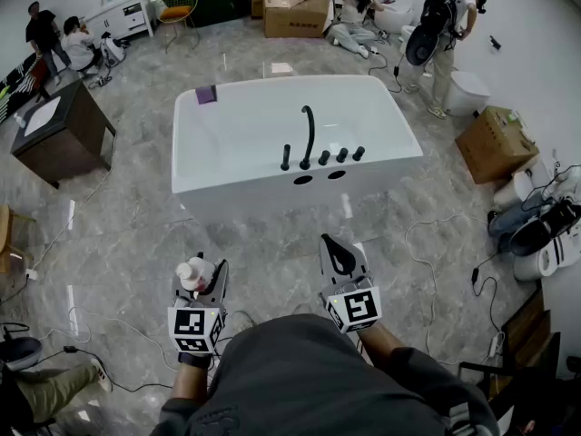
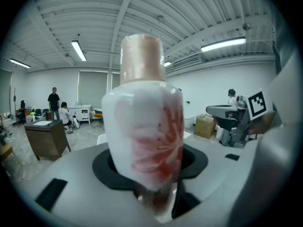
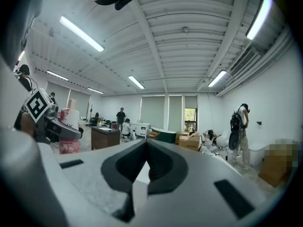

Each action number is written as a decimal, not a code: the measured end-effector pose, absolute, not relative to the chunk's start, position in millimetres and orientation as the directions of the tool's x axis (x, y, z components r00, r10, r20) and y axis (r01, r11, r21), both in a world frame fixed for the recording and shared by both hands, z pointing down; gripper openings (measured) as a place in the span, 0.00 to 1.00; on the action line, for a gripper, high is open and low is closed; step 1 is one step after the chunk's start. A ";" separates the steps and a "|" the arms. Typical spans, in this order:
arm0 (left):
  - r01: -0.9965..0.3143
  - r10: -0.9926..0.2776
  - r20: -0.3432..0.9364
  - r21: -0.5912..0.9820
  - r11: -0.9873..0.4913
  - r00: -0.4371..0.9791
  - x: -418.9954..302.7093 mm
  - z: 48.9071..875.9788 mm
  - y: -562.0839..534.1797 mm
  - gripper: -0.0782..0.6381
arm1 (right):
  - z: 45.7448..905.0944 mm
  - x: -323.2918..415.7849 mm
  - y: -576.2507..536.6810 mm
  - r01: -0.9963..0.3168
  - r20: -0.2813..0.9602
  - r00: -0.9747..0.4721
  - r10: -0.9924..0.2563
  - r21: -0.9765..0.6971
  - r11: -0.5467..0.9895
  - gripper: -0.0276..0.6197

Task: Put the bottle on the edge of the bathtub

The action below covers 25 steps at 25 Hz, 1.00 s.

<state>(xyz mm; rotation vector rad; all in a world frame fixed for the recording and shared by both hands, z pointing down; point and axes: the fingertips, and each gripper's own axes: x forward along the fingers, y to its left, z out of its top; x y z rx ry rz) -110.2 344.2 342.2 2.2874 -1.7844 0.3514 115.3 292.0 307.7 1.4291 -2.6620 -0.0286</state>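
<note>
Short of the bathtub's [image 1: 259,192] near edge, the left gripper's [image 1: 205,269] jaws clasp the bottle [image 1: 192,274] low down; the right gripper's [image 1: 341,256] jaws sit closed, empty. Held so low, it could tilt and topple off that narrow edge.

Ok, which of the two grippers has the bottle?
The left gripper: it clamps the white, red-printed bottle, while the right gripper is shut on nothing.
</note>
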 end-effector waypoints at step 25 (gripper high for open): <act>-0.986 -0.920 0.355 0.034 -0.163 0.164 -84.8 365.1 319.0 0.40 | 337.5 153.4 263.6 -0.792 0.122 -0.600 -0.790 0.043 0.608 0.04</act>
